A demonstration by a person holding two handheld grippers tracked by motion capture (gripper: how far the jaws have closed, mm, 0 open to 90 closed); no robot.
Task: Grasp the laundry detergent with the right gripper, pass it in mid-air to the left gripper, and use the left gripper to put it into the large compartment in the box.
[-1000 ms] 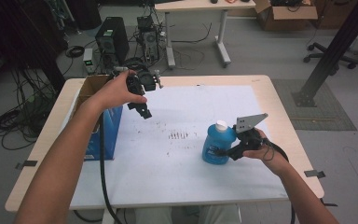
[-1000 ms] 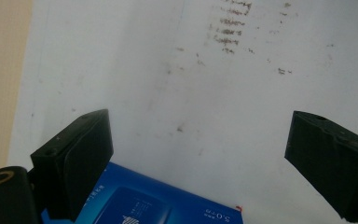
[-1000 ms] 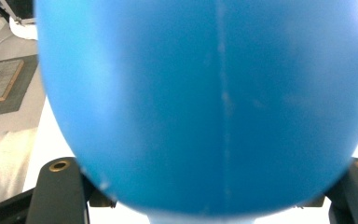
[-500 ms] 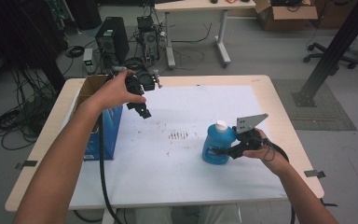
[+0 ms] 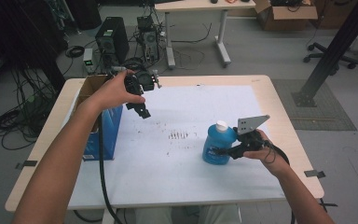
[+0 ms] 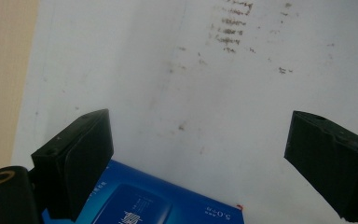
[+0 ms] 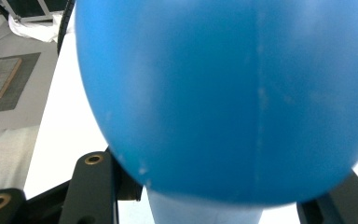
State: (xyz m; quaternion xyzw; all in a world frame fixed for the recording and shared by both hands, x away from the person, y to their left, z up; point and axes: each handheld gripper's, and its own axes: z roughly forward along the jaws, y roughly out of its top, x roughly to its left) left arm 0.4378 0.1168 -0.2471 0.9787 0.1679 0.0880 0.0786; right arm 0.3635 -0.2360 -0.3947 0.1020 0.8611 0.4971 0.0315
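The blue bottle (image 5: 216,148) with its white cap (image 5: 221,125) stands upright on the white sheet (image 5: 177,182) that covers the table (image 5: 284,121), right of the sheet's middle and toward the near edge. The right gripper (image 5: 220,151) has it by the body: its jaws have just been closing, and they now press on the bottle from either side, low on its belly. In the right gripper view the bottle's rounded blue wall (image 7: 223,98) stands right between the two black jaws, so the clamp looks full and square. The bottle's base appears to rest on the sheet, so I judge the grasp made and the lift not yet begun; where it is to go cannot be told from here.

Far and left of it, the left gripper (image 5: 142,111) hangs in the air above the sheet, jaws wide apart and holding nothing. Below it at the table's left edge stands a blue carton (image 5: 101,133), open at the top with brown flaps showing. A patch of small dark marks (image 5: 178,136) stains the sheet between the two grippers.

As for writing, the left gripper view catches a corner of the carton (image 6: 168,205), with a white panel of print too blurred to read and what looks like "5.0" beside further characters along its edge. The bottle carries a label (image 5: 210,154) on its near-left face, too small to make out.
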